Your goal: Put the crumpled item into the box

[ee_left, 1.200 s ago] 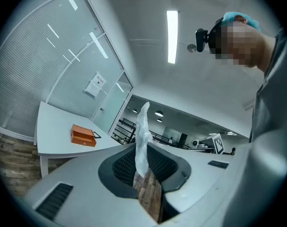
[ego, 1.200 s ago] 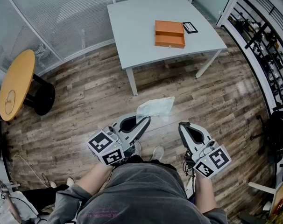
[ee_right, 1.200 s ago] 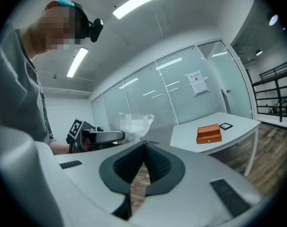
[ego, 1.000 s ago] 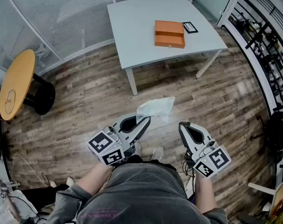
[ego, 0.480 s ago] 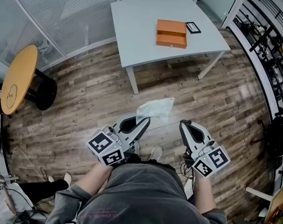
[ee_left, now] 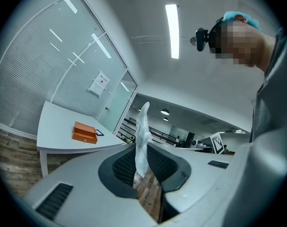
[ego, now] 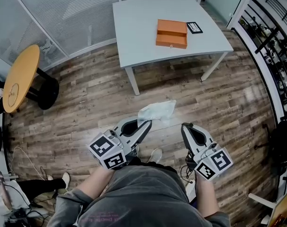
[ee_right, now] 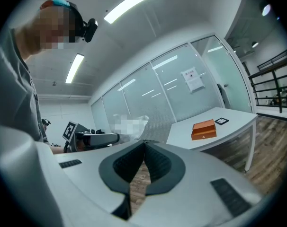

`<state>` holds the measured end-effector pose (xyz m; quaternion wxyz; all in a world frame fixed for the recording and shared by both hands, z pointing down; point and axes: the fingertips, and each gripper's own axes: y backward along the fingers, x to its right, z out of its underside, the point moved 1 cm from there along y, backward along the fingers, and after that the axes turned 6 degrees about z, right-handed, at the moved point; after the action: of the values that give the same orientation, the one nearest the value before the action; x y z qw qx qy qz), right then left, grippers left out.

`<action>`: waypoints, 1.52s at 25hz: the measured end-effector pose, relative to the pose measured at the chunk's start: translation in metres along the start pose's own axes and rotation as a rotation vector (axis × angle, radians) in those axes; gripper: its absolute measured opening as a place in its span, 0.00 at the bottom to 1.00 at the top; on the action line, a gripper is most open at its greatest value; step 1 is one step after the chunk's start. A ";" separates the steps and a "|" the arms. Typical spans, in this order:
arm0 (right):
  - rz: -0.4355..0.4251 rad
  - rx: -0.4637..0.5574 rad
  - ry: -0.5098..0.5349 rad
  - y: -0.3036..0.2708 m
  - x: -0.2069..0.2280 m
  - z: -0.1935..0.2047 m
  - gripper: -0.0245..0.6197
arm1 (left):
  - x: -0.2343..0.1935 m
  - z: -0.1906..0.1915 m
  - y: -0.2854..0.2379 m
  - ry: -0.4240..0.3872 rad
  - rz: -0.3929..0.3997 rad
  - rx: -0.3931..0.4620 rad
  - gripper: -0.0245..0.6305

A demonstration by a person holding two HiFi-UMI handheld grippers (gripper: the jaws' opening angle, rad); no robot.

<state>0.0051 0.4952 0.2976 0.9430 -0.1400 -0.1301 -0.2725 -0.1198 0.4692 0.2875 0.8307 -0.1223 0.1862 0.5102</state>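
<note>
Since the earlier head view the furniture has slid a little in the picture, and another person's leg (ego: 41, 187) has come in at the lower left. Both grippers keep the same spots in front of the holder's torso.

From the head view, the left gripper (ego: 148, 121) has the crumpled item (ego: 157, 111), a pale thin wad, hanging past its tips over the wooden floor (ego: 86, 98). The right gripper (ego: 184, 126) sits beside it, well apart. The left gripper view adds what the head view cannot: the jaws are nearly together and pinch the crumpled item's (ee_left: 142, 135) lower end, with the rest standing up above the pads. In the right gripper view the right gripper's (ee_right: 144, 144) jaws meet at their tips with nothing between them. The left gripper (ee_right: 100, 138) shows off to the side there.

The orange box (ego: 172, 33) lies closed on the grey surface (ego: 139, 20), far ahead of both grippers, with a small black card (ego: 194, 27) just beside it. Bare floor runs between the person and the surface. A glass partition (ego: 53, 18) lies at the left, a round yellow table (ego: 20, 77) nearer, and shelving (ego: 269, 37) along the right.
</note>
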 end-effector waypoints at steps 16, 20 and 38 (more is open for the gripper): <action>-0.014 0.003 -0.018 0.013 0.034 -0.003 0.05 | 0.005 0.009 -0.028 -0.014 -0.028 -0.008 0.14; -0.013 0.000 -0.022 0.011 0.043 -0.005 0.05 | 0.002 0.007 -0.036 -0.018 -0.028 -0.008 0.14; 0.004 -0.042 -0.036 -0.057 0.080 -0.013 0.05 | -0.068 -0.005 -0.073 0.011 -0.011 -0.025 0.14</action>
<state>0.0414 0.4064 0.3223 0.9379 -0.1648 -0.1412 -0.2707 -0.0828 0.3798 0.3132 0.8308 -0.1367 0.1836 0.5073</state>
